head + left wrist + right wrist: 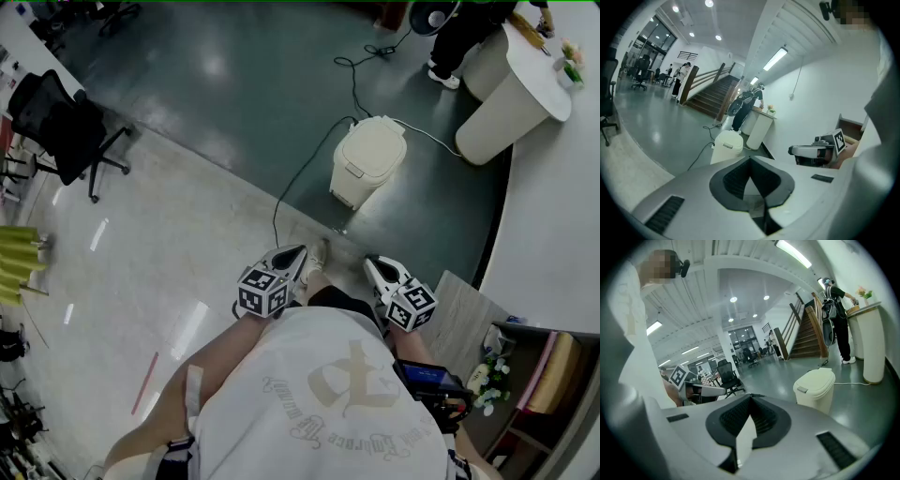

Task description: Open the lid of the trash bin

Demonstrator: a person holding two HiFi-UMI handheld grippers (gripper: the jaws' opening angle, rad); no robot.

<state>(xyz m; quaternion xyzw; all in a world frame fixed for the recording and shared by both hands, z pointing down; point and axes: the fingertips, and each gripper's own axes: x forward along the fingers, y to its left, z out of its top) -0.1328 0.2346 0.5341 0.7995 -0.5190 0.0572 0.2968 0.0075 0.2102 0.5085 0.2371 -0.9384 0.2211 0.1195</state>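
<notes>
A cream trash bin (pixel 367 161) stands on the dark floor some way ahead of me, its lid down. It also shows in the left gripper view (pixel 726 145) and the right gripper view (pixel 815 389), beyond the jaws. My left gripper (pixel 298 251) and right gripper (pixel 370 262) are held close to the person's body, side by side, well short of the bin. Both point toward it. Each one's jaws are shut with nothing between them, seen at the left gripper (pixel 751 161) and the right gripper (pixel 750 399).
A cable (pixel 300 173) runs across the floor beside the bin. A white round counter (pixel 511 89) with a person (pixel 459 37) stands behind it at the right. A black office chair (pixel 61 122) is at the far left. A shelf unit (pixel 525 375) sits at my lower right.
</notes>
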